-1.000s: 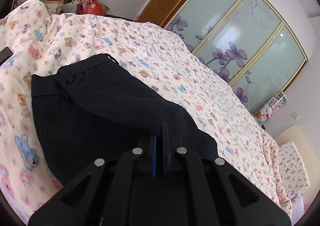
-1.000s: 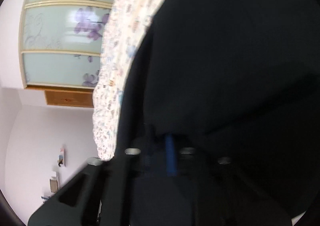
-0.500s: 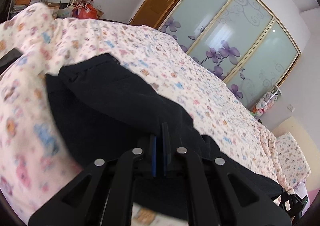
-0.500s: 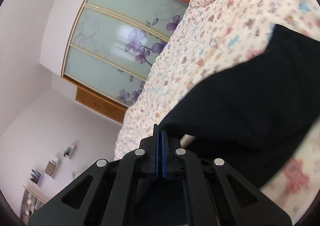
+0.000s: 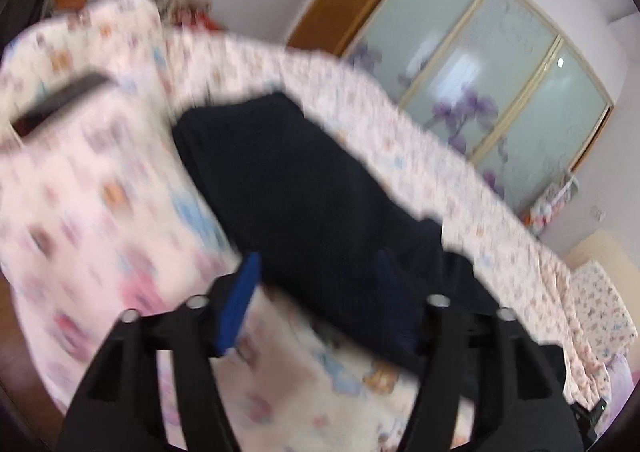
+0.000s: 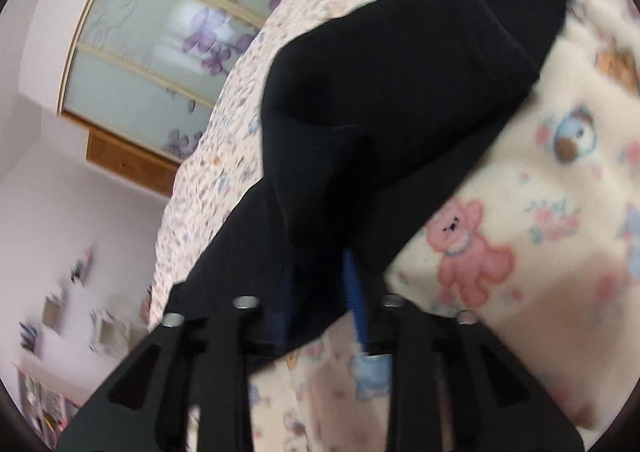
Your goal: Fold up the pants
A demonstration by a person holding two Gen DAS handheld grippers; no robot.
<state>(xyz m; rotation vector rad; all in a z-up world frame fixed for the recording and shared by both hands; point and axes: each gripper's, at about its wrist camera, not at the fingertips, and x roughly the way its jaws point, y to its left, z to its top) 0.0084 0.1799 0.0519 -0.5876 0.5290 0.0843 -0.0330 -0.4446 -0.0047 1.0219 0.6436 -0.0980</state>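
On the left, the left gripper (image 5: 316, 284) hangs low over the bed with the cream, bear-printed fleece blanket (image 5: 100, 212). Its jaws are opening: the two blue-padded fingers (image 5: 238, 304) stand wide apart, and the near edge of the black, soft cotton-like pants (image 5: 304, 188) lies between them, but the pads do not press on it. The picture is blurred, so fine folds cannot be read.

The pants lie on the blanket in a doubled, thick pile, reaching from the gripper toward the far edge of the bed, where the wardrobe with frosted sliding glass doors and purple flowers (image 5: 500, 72) stands behind.

On the right, the right gripper (image 6: 320, 292) also has its jaws opening. A hanging corner of the same black pants (image 6: 392, 84) falls between its fingers (image 6: 356, 292) and covers part of them. The cloth seems loose there, not pinched.

I judge the pants to be light and very limp. They will sag and slide over themselves, and the fleece under them may catch the cloth a little. They are not fragile. A good hold would be on a thick, firm part, such as the waistband or a hem seam at a corner, one corner for each gripper, taking all layers together so that the fold does not open when it is lifted.
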